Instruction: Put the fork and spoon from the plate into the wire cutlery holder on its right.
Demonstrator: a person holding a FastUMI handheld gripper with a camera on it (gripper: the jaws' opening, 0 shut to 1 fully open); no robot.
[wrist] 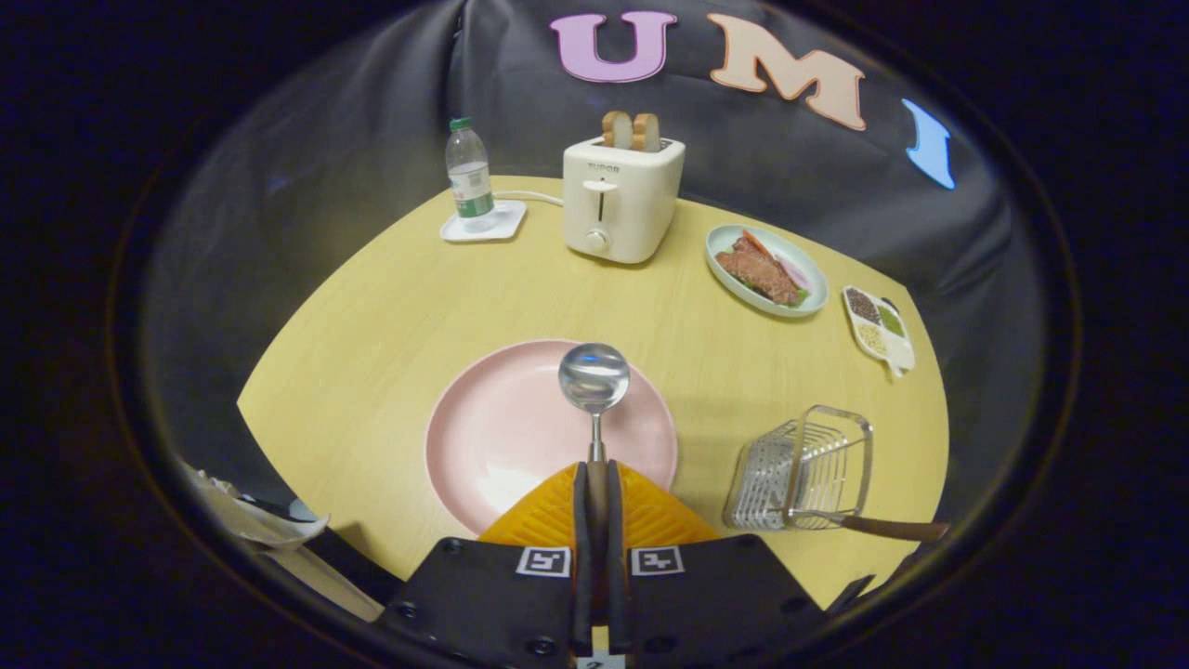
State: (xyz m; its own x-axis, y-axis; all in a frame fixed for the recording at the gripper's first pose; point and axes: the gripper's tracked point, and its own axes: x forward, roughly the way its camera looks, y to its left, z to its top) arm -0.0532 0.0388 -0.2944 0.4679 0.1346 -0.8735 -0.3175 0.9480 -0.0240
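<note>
Clenched on the spoon (594, 400), our claw (595, 483) has both orange fingers (548, 516) pressed against the brown handle, which runs straight forward between them. We see the metal neck come out just past the fingertips and end in the round, shiny bowl, which stands over the pink plate (492, 437). We cannot tell from this view whether the bowl touches the plate or is held above it.

Beyond the fingers, the plate lies on the pale wooden worktop (372, 325). To its right, near the worktop's edge, the wire cutlery holder (803, 478) lies tipped over rather than upright. A brown handle (896, 530) sticks out of it to the right, low along its front side; we take it for the fork, though the head is lost among the wires.

Further back, past the plate, we see a cream toaster (622, 200) with two slices of bread (632, 132) standing in its slots. To the left of the toaster a clear plastic bottle (469, 172) with a green cap stands on a small white coaster (485, 223). To the right of the toaster a pale green dish (766, 271) carries meat and vegetables, and beside that, nearer the edge, a small white divided tray (881, 330) holds grains or seeds in separate compartments.
</note>
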